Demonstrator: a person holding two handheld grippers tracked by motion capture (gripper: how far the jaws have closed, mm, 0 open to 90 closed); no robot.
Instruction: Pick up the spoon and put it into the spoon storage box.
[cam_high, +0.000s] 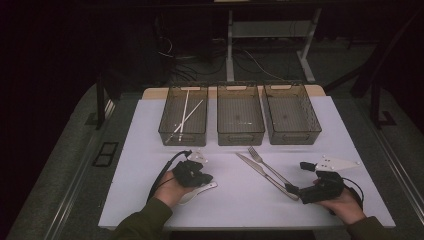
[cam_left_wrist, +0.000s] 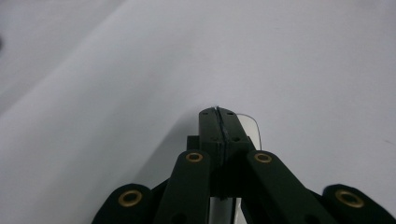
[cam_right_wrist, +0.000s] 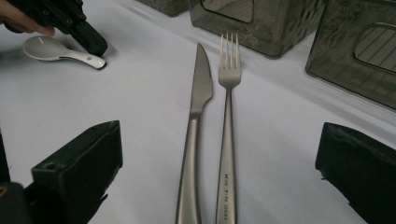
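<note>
The left gripper (cam_high: 207, 181), lower left of the high view, has its jaws clamped tight on the handle of a white spoon (cam_high: 197, 192) lying on the worktop (cam_high: 150, 150). The right gripper (cam_right_wrist: 219, 158) stands wide open, a knife (cam_right_wrist: 195, 126) and fork (cam_right_wrist: 227, 116) side by side between its jaws, untouched. Three bins (cam_high: 240, 131) line the upper centre.

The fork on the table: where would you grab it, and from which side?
Grip the fork across its slim handle, near the end facing the right gripper. Come from above: it lies flat, and the knife lies close along one side, so slip one finger between them.
</note>
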